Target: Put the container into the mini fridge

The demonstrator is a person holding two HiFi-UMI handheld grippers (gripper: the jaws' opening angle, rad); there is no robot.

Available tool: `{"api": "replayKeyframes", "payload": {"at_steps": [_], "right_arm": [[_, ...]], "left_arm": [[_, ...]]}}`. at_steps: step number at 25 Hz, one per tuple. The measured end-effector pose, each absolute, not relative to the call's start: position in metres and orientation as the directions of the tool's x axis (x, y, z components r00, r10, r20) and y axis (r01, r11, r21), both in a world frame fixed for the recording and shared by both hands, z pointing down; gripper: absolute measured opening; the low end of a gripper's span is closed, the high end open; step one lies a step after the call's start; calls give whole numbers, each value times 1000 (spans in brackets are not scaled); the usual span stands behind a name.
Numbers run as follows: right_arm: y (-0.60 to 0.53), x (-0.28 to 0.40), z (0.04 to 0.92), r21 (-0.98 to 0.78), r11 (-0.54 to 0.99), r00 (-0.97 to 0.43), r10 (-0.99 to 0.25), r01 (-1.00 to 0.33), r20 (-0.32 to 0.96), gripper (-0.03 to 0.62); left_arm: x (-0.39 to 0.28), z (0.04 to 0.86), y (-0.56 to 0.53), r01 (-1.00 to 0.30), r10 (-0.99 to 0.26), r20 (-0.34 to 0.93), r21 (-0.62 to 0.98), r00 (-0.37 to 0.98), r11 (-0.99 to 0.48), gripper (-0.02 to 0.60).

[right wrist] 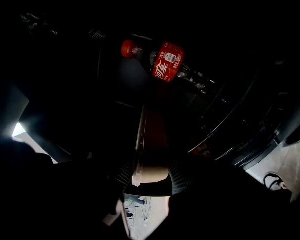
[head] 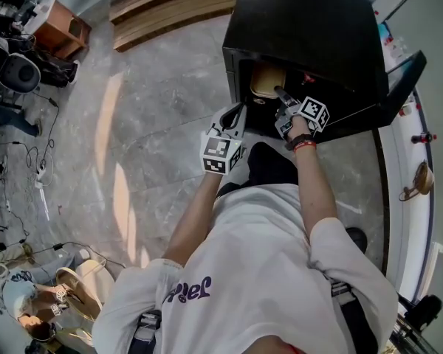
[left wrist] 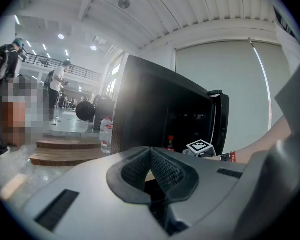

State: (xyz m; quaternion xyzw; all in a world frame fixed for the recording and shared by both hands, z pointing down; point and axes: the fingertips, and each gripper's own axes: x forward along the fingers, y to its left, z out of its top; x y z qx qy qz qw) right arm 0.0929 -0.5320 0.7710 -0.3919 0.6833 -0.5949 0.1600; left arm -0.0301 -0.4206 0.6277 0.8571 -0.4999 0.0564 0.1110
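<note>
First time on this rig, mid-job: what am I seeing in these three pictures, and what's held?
No robot here: a person wears a head camera and holds a two-jaw tool in each hand. The head view looks down on them facing the open black fridge. The other two views ride on the tools. The right tool reaches into the fridge, jaws clamped on the rim of the beige container; its dark view also shows a red-labelled bottle. The left tool is outside, jaws together, nothing in them.
</note>
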Motion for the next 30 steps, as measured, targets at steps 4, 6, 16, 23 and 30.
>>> {"api": "replayKeyframes", "payload": {"at_steps": [4,6,16,23,30], "right_arm": [[-539,94,778,-937,-18,-633,-732,-350,250,219],[-542,96,781,-936,-18,-626,-738,-351,249,219],[-560,100,789,-931,-37,-600,-755,-363,264,219],[-570,99,799,-920,-54,-586,-756,-389,292,221],[-579,104,800,-905,-56,-563,-766,-422,310,221]], "left_arm": [[-31,636,-426,-869,-845,205,134,495,-476,20],[-31,639,-429,-868,-845,200,133,495,-478,20],[-28,642,-439,-866,-851,162,127,499,-483,20],[-16,647,-436,-823,-810,148,131,568,-553,20],[-14,654,-437,-826,-810,159,130,564,-549,20]]}}
